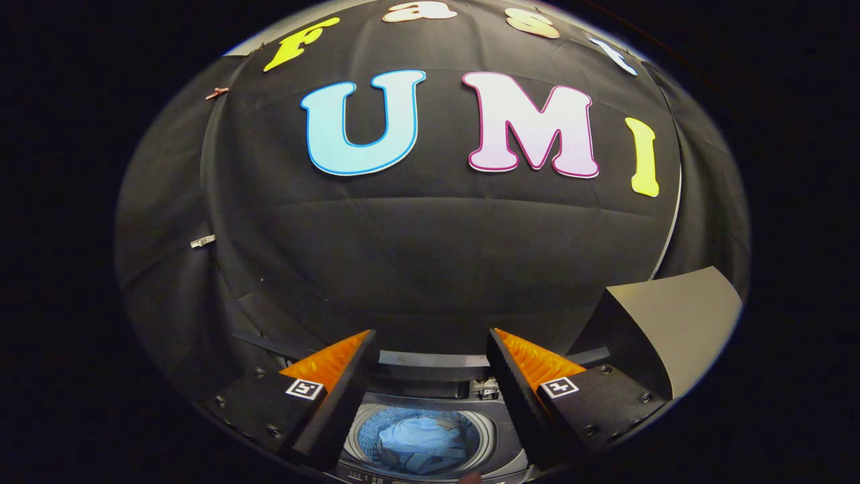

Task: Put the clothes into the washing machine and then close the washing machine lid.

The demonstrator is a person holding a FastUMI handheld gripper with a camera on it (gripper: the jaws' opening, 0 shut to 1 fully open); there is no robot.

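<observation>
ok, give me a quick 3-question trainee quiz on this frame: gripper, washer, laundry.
1. True or false: the gripper is shut on the light blue clothes.
2. Where do the light blue clothes lie? A) in the round drum of the grey top-loading washing machine B) draped over a finger C) on the black cloth wall
3. Fill in: the grey washing machine lid stands ____.

Key
1. False: the fingers are apart, nothing between them.
2. A, below and between the fingers.
3. Open, raised beyond the right finger.
</observation>
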